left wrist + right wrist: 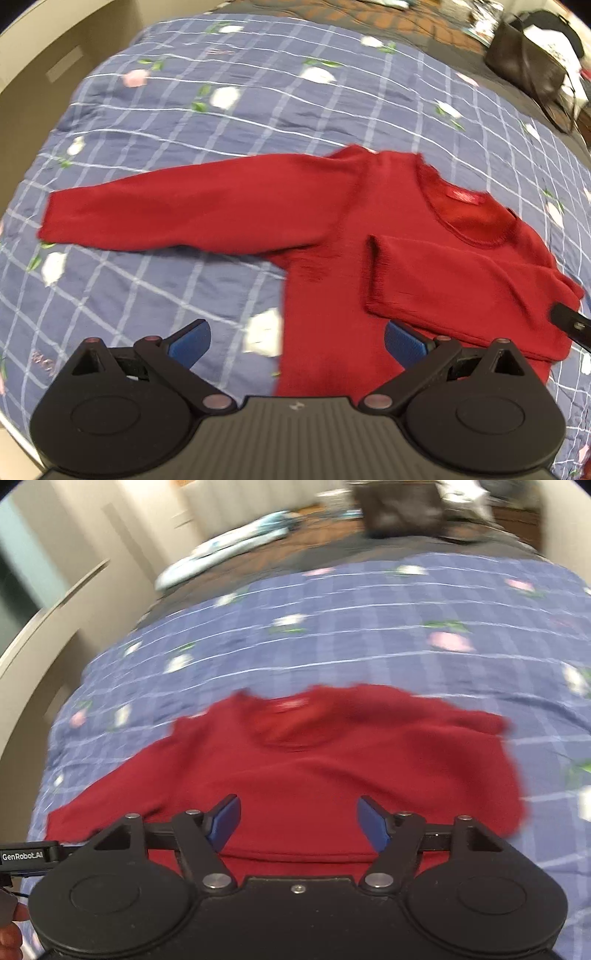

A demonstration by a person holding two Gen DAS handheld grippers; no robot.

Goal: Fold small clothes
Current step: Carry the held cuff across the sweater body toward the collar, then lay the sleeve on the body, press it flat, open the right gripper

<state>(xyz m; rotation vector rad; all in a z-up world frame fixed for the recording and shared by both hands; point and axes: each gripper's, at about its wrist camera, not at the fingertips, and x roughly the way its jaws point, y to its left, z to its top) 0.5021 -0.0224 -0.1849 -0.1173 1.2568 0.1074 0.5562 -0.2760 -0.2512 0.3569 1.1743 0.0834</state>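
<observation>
A small red knit sweater (332,236) lies flat on the blue checked bedspread (184,110). One sleeve (177,210) stretches out to the left; the other sleeve (454,277) is folded across the chest below the neckline. My left gripper (297,345) hovers open above the sweater's lower left edge, holding nothing. In the blurred right wrist view the same sweater (303,760) fills the middle, and my right gripper (299,823) stands open over its lower body, empty. A black tip of the right gripper (570,321) shows at the sweater's right edge.
A dark handbag (532,62) sits at the bed's far right corner. Beige wall and furniture (44,55) border the bed on the left. A pale blue bundle (229,550) lies on the floor beyond the bed. A hand (9,934) shows at the lower left.
</observation>
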